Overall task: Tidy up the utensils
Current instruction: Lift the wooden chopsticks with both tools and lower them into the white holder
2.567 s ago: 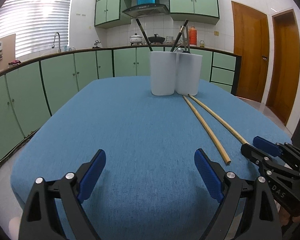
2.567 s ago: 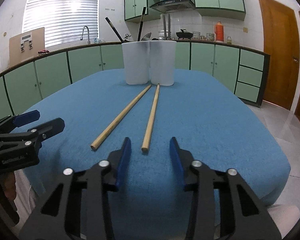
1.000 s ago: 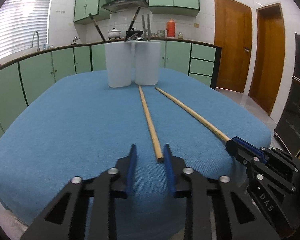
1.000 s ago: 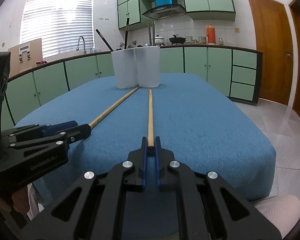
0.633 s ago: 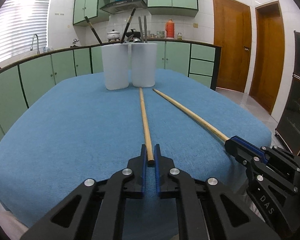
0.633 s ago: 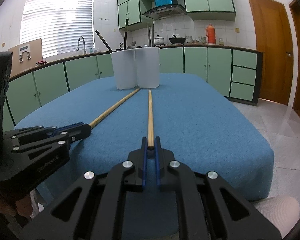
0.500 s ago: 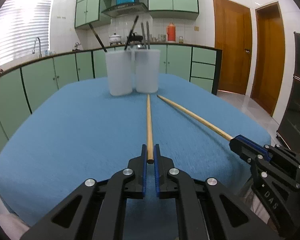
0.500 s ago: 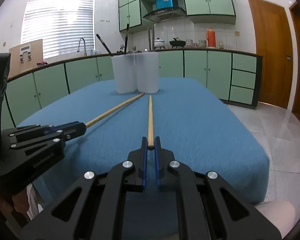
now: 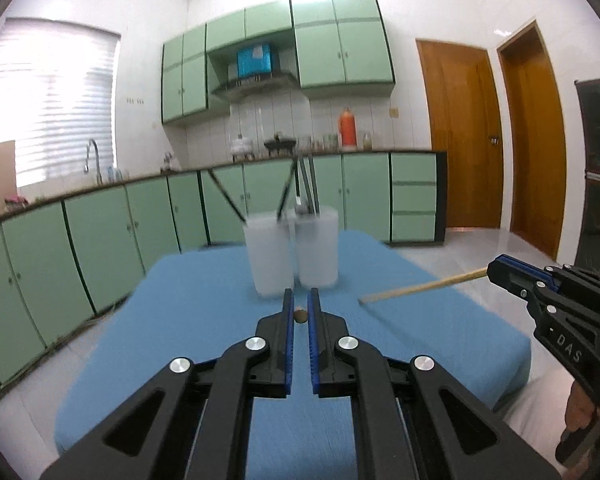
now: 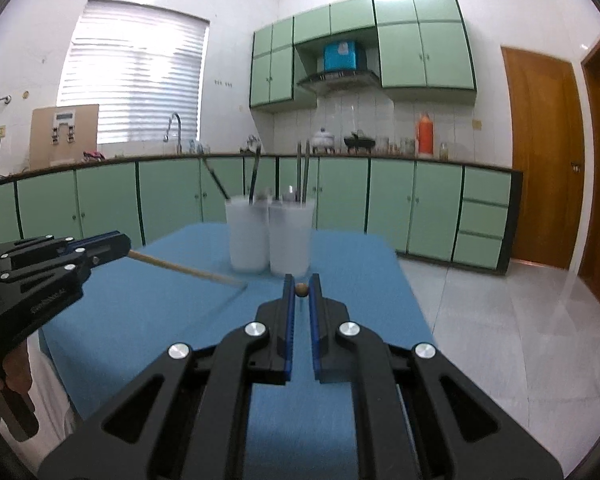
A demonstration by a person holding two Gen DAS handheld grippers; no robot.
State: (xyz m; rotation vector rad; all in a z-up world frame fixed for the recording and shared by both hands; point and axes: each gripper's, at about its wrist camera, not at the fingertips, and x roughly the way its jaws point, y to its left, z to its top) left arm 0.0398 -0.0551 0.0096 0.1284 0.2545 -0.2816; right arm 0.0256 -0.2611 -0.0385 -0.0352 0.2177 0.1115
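Note:
My left gripper (image 9: pixel 299 300) is shut on a wooden chopstick (image 9: pixel 299 315), seen end-on between its blue pads. My right gripper (image 10: pixel 301 283) is shut on a second wooden chopstick (image 10: pixel 301 289), also end-on. Each stick shows from the side in the other view: the right one (image 9: pixel 420 288) and the left one (image 10: pixel 184 268), both lifted off the blue table (image 9: pixel 204 320). Two white utensil cups (image 9: pixel 292 248) stand side by side at the table's far end, holding dark utensils; they also show in the right wrist view (image 10: pixel 270 236).
Green cabinets (image 9: pixel 100 252) and a counter with a sink run behind and to the left of the table. Wooden doors (image 9: pixel 496 136) stand at the right. White tiled floor (image 10: pixel 500 320) lies right of the table.
Both grippers have lifted their chopsticks off the table and pulled back and up. The sticks now point forward toward the cups in the air.

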